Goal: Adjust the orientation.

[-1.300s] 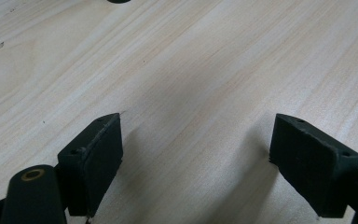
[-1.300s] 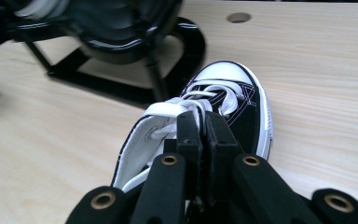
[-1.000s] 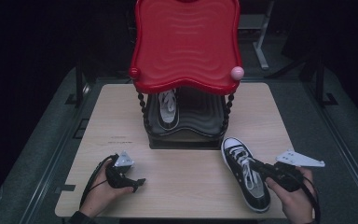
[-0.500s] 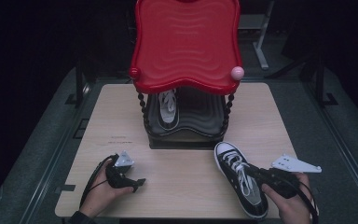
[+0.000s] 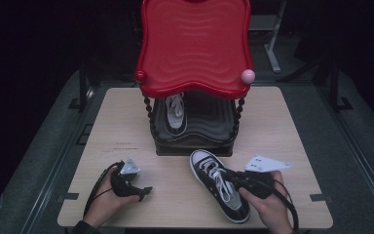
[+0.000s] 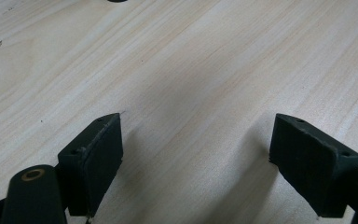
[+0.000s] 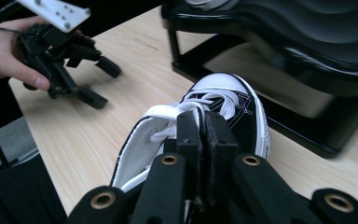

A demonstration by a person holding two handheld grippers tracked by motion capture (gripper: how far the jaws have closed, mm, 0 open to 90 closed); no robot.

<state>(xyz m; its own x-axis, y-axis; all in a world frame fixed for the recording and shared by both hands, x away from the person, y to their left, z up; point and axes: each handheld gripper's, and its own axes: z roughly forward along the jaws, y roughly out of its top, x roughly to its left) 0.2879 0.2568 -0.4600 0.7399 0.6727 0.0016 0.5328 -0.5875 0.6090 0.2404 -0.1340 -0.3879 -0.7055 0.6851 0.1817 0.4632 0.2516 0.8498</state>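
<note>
A red wavy-topped shelf stand point(image 5: 195, 48) rises at the far middle of the wooden table point(image 5: 292, 126). A pink ball point(image 5: 248, 76) caps the stand's right front corner, a red ball point(image 5: 140, 76) its left. Beaded black posts point(image 5: 150, 117) drop to a dark lower shelf point(image 5: 209, 124), where a second sneaker point(image 5: 176, 113) sits, toe toward the front.

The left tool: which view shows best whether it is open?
The left gripper view: the left tool shows its two pads wide apart over bare table. The high view shows it small in the hand. The right gripper view shows it sideways, farther off.
</note>
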